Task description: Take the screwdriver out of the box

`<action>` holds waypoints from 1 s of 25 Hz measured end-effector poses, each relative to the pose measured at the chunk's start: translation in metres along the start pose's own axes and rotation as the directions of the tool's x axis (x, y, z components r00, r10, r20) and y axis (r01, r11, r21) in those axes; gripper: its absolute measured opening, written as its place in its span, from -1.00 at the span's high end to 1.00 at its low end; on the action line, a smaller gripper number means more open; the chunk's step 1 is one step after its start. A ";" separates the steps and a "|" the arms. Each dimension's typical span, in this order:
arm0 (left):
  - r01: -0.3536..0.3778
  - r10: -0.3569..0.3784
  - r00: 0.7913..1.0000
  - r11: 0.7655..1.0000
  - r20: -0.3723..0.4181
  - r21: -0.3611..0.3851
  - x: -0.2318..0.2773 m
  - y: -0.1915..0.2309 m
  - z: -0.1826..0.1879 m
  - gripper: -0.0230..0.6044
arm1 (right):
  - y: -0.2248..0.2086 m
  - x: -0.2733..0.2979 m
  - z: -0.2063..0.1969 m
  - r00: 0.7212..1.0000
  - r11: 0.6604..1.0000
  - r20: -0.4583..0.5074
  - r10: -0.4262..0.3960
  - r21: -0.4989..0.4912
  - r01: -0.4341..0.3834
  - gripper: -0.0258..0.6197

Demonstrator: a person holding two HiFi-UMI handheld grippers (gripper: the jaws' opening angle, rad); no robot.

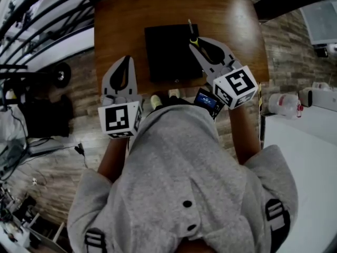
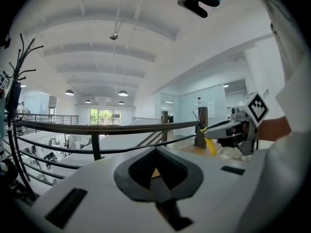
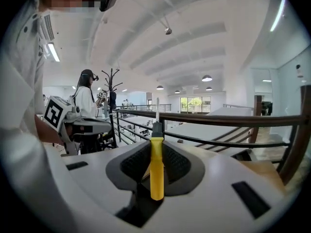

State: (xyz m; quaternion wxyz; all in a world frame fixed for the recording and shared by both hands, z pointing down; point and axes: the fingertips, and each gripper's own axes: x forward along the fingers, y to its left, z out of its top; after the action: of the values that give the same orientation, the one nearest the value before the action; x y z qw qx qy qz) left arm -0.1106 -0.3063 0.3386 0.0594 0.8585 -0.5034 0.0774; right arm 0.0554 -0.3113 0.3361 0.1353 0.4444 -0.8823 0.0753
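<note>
Here, the right hand-held gripper (image 1: 197, 43) pinches the screwdriver (image 3: 156, 171) between its 2 jaws. In the right gripper view the pads press on the yellow handle from both sides. The black collar and the thin metal shaft stand up past the jaw tips, and the end of the handle hangs below the pads.

In the head view the screwdriver shows over the right rear corner of the black box (image 1: 166, 51), with its shaft pointing away from the person. The box lies flat in the middle of the brown wooden table (image 1: 126, 20). In the left gripper view the screwdriver is seen in the air, held up clear of the table, so it is not inside the box.

The left hand-held gripper (image 1: 127, 58) is at the left of the box, near the front left part of the table and apart from the box. Its jaws are pressed together at the tips, and nothing is between them.

The person wears a grey hooded top (image 1: 179, 173) and holds 1 hand-held gripper in each hand. Beyond the table the right gripper view shows a dark railing (image 3: 218, 120), and behind it stand a second person (image 3: 87, 101) and a coat stand (image 3: 112, 81).
</note>
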 end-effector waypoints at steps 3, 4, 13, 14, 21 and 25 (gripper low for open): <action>0.008 -0.008 1.000 1.000 0.008 -0.005 -0.005 0.000 -0.001 0.90 | 0.007 -0.013 0.008 0.998 0.999 0.054 -0.025 0.028 0.024 0.66; 0.009 -0.009 1.000 1.000 0.011 -0.008 -0.007 0.000 -0.002 0.90 | 0.010 -0.017 0.010 0.997 0.999 0.072 -0.035 0.040 0.032 0.66; 0.032 -0.032 0.999 0.999 0.013 -0.009 -0.025 -0.005 -0.007 0.90 | 0.023 -0.040 0.014 0.983 0.991 0.148 -0.109 0.095 0.095 0.66; 0.033 -0.033 0.999 0.999 0.010 -0.010 -0.027 -0.005 -0.008 0.90 | 0.025 -0.041 0.013 0.984 0.991 0.143 -0.110 0.094 0.097 0.66; 0.038 -0.038 0.999 0.999 0.008 -0.013 -0.037 -0.022 -0.008 0.90 | 0.026 -0.060 0.005 0.986 0.990 0.124 -0.115 0.090 0.104 0.66; 0.033 -0.033 0.999 0.999 -0.007 -0.004 -0.041 -0.035 -0.011 0.90 | 0.023 -0.072 -0.001 0.986 0.991 0.125 -0.112 0.090 0.102 0.66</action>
State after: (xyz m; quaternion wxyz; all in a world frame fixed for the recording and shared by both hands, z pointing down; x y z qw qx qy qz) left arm -0.1001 -0.2520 0.3406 0.0639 0.8664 -0.4890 0.0784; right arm 0.0784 -0.2425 0.3143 0.0630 0.5003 -0.8602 0.0755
